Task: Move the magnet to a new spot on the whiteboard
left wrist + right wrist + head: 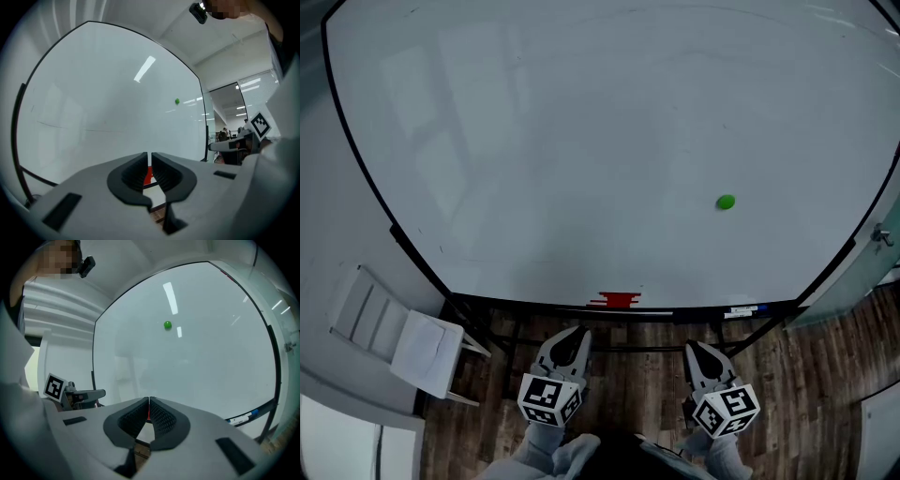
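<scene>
A small round green magnet (pixel 726 202) sticks to the right half of a big whiteboard (pixel 581 141); it also shows as the magnet (pixel 177 101) in the left gripper view and the magnet (pixel 167 325) in the right gripper view. Both grippers hang low in front of the board's bottom edge, well below the magnet and apart from it. My left gripper (pixel 577 331) (pixel 150 157) has its jaws drawn together to a thin slit with nothing in it. My right gripper (pixel 694 347) (pixel 149 401) is shut, tips touching, and empty.
A red eraser (pixel 616 300) and a marker (pixel 743 309) lie on the board's ledge. The board's black stand legs reach down to a wooden floor (pixel 825 375). A white folding stand (pixel 412 337) sits at the lower left, and a glass door (pixel 872 253) is at the right.
</scene>
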Demonstrator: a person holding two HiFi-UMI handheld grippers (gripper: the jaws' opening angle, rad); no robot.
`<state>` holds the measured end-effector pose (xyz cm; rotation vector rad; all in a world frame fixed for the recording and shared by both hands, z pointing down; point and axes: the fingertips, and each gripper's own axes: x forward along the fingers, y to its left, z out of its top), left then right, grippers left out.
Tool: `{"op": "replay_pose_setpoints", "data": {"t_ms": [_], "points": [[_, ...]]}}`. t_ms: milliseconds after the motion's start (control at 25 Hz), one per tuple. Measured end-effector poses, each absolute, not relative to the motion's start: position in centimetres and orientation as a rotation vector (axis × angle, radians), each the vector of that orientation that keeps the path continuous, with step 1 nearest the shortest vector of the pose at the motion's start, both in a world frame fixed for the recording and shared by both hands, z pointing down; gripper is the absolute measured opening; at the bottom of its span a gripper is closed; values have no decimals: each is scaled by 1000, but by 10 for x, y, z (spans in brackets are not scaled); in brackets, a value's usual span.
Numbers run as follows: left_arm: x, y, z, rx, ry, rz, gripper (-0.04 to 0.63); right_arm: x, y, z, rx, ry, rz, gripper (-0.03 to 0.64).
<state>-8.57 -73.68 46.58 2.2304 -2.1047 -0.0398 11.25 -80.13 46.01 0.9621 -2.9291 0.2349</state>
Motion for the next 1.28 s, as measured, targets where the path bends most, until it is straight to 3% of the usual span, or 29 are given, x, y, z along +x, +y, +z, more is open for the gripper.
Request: {"op": "replay_pose_setpoints", "data": {"t_ms": [200, 1280], "points": [[-83, -730, 483, 2220, -2064, 16, 11, 109, -799, 471, 939, -2905, 237, 28], [-75, -735, 496, 2206, -2060, 69, 9, 115, -813, 467, 1041, -2891, 230, 28]]}}
